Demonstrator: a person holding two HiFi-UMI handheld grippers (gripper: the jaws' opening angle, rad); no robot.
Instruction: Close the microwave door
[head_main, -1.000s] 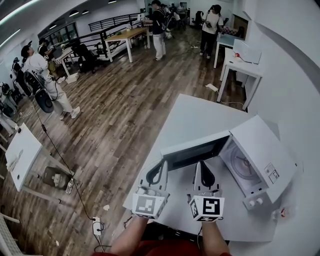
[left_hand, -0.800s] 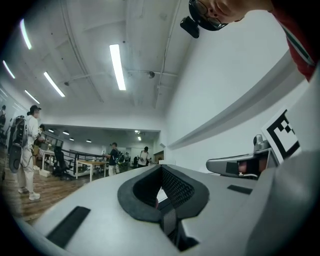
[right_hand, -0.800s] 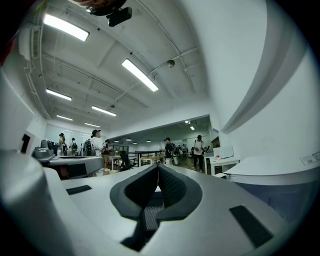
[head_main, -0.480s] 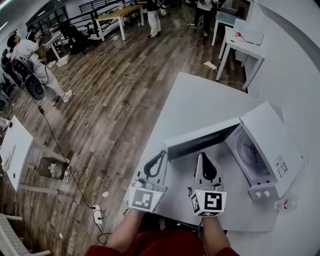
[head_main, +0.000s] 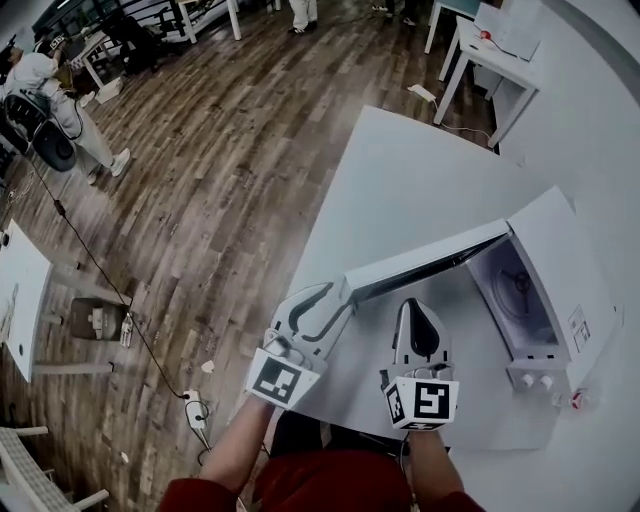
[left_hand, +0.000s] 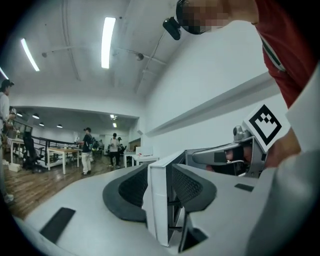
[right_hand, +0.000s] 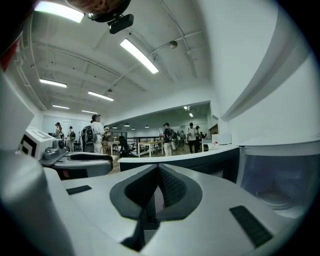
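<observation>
A white microwave (head_main: 560, 270) stands at the right end of a white table (head_main: 400, 180), its door (head_main: 430, 262) swung out to the left and its cavity (right_hand: 280, 175) showing. My left gripper (head_main: 335, 300) is at the door's free end. Its jaws are opening, and the door's white edge (left_hand: 159, 200) stands between the pads without being squeezed. My right gripper (head_main: 420, 312) hangs shut and empty in front of the open cavity, just short of the door's inner face (right_hand: 200, 162). It shows in the left gripper view too, as the right gripper (left_hand: 220, 157) beyond the door.
The microwave's knobs (head_main: 535, 380) face the table's near edge. A white wall runs along the right. Wooden floor lies to the left, with a power strip (head_main: 195, 410) and cable on it. A second white table (head_main: 500, 50) and several people stand far off.
Both grippers have sunk and come nearer the door. The left one, shut before, now has its jaws apart around the door's free edge. The right one stays shut.
</observation>
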